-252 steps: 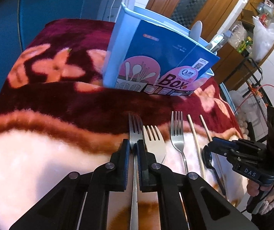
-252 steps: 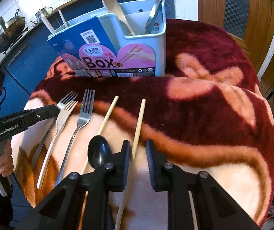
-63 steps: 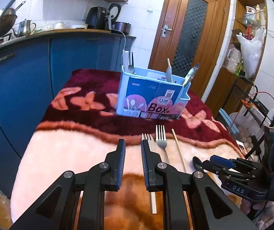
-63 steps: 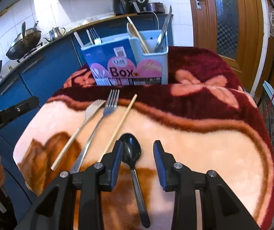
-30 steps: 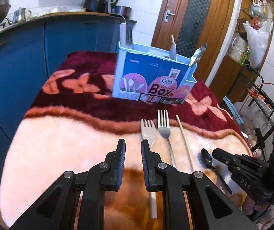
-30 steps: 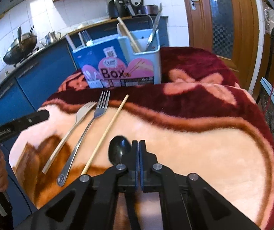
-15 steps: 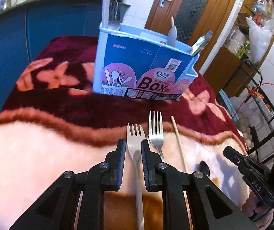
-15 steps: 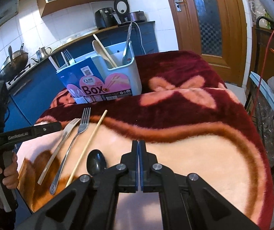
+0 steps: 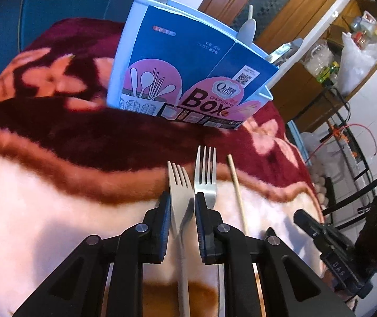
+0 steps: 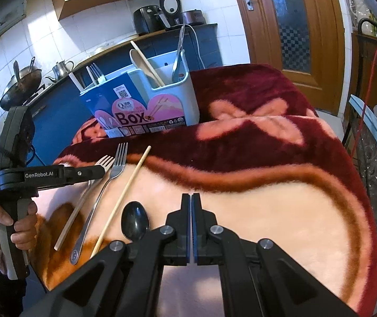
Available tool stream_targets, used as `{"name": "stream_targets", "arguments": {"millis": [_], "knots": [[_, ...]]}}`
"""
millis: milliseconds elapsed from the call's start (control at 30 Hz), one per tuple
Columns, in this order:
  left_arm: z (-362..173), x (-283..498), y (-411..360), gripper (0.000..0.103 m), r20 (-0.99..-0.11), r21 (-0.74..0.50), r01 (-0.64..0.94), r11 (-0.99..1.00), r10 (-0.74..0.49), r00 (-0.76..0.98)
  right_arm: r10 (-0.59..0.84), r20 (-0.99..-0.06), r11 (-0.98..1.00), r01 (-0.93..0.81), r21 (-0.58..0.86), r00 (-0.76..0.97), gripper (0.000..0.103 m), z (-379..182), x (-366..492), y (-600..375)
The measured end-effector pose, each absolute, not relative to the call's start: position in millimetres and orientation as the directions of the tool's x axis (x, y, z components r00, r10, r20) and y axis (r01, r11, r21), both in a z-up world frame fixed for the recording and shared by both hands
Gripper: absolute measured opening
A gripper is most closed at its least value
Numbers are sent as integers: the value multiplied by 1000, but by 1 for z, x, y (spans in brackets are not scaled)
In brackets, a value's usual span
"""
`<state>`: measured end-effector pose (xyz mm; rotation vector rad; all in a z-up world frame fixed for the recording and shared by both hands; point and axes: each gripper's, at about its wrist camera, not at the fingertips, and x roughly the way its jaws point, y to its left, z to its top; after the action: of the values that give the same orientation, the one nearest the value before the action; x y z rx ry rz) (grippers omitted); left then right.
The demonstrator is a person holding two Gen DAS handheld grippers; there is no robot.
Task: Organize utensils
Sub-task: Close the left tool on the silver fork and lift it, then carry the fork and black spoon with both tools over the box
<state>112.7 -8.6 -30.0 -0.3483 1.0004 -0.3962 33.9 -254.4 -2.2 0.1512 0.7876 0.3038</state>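
My left gripper (image 9: pixel 180 200) is open, its fingers down on either side of the beige fork (image 9: pixel 179 190), which lies on the blanket. A steel fork (image 9: pixel 205 174) lies just right of it, then a wooden chopstick (image 9: pixel 237 187). In the right wrist view the beige fork (image 10: pixel 82 198), steel fork (image 10: pixel 101 192), chopstick (image 10: pixel 127 190) and a black spoon (image 10: pixel 135 220) lie side by side. My right gripper (image 10: pixel 191 206) is shut and empty, above the blanket right of the spoon. The blue utensil box (image 10: pixel 146 105) stands behind and holds several utensils.
The table is covered by a red and cream floral blanket (image 10: pixel 267 185). Blue kitchen cabinets (image 9: pixel 56 0) stand behind it. A wooden door (image 10: pixel 288 26) and a wire rack (image 9: pixel 346 142) are to the right.
My left gripper has come down and forward until its fingers straddle the beige fork. My right gripper shut about a second ago and has pulled back to the right of the spoon.
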Motion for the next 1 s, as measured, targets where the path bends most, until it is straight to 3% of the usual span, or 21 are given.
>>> {"name": "stream_targets", "arguments": {"millis": [167,300,433,567,900,1000], "knots": [[-28,109,-5,5,-704,-501,156,852,-505,499,347,-682,938,-239,252,644,2,-1,33,-251],[-16,99,4,4,-681,-476,164,864,-480,553,363,-692,931,-279,237,624,6,2,32,-243],[0,87,16,4,-642,-457,177,872,-461,613,380,-718,917,-337,212,583,19,3,32,-229],[17,73,23,4,-602,-422,202,884,-440,666,366,-753,909,-383,165,547,21,0,35,-213],[39,54,30,4,-556,-386,255,887,-444,702,368,-814,877,-459,143,450,24,-7,50,-196],[41,53,29,4,-551,-382,260,887,-444,706,378,-826,862,-484,150,419,17,-7,54,-197]]}}
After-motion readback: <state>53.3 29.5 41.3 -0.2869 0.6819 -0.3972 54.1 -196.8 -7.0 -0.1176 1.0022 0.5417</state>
